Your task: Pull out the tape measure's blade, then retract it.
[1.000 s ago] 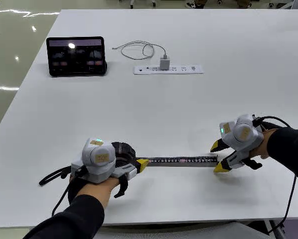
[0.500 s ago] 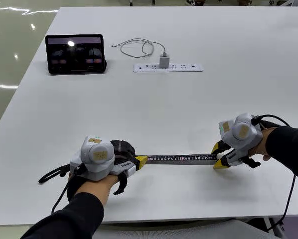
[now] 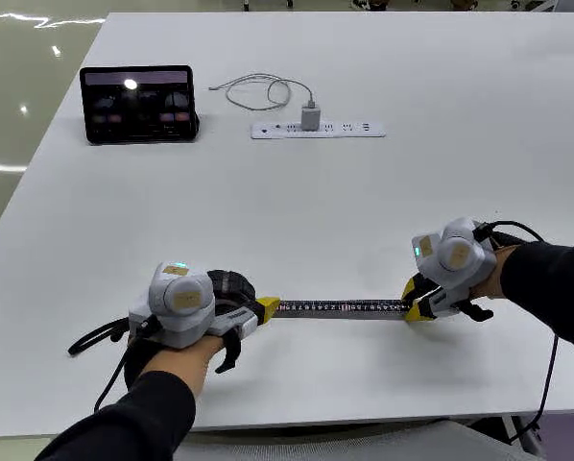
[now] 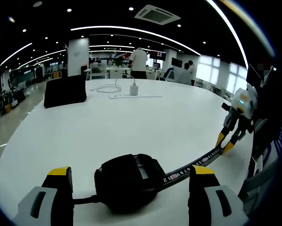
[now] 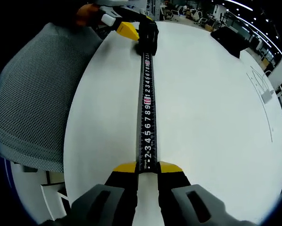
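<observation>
A black tape measure case lies near the table's front edge, with its blade drawn out to the right. My left gripper straddles the case. In the left gripper view the case sits between the open jaws, with bare table on either side. My right gripper is shut on the blade's free end. The right gripper view shows the numbered blade running from my right gripper up to the case. The right gripper also appears at the blade's far end in the left gripper view.
A dark tablet stands at the back left of the white table. Beside it are a power strip and a plugged-in charger with a looped cable. A grey mesh chair is at the table's near edge.
My right gripper's jaws, apart around the blade's end a second ago, have come together on it. The left gripper and case have stayed put.
</observation>
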The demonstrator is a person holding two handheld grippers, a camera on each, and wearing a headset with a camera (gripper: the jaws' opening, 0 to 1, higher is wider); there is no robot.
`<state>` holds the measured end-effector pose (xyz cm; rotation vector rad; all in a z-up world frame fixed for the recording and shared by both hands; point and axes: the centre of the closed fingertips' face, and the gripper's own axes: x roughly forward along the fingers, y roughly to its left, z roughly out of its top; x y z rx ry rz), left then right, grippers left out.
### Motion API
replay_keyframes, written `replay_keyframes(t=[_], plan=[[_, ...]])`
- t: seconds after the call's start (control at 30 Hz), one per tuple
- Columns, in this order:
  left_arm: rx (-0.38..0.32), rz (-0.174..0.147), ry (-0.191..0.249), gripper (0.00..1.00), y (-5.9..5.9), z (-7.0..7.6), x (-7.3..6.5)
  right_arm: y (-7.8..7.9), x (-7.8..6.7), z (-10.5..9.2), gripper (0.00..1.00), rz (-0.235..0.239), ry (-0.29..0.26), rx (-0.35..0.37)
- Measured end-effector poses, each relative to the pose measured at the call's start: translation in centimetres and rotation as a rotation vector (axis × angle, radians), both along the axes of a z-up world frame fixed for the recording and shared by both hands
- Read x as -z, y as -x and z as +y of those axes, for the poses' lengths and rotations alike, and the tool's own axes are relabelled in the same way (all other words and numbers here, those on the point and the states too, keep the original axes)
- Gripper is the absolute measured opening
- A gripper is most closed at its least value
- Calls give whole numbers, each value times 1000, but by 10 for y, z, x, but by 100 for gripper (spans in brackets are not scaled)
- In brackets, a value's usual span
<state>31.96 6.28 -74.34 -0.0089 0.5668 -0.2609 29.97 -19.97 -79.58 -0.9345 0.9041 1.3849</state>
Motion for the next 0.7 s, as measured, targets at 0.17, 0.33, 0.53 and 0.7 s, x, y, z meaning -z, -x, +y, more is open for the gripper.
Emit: replay_keyframes(t=[0.17, 0.33, 0.53, 0.7], plan=[[-55, 10, 50, 92, -3, 7, -2, 2, 1, 0, 10, -15, 38, 4], [-82, 10, 42, 84, -6, 11, 0, 0, 1, -1, 10, -1, 68, 58], [-90, 20, 21, 80, -7, 12, 6, -1, 2, -2, 11, 0, 89, 56], [-125, 70, 66, 72, -4, 13, 12, -2, 2, -2, 11, 4, 79, 82]])
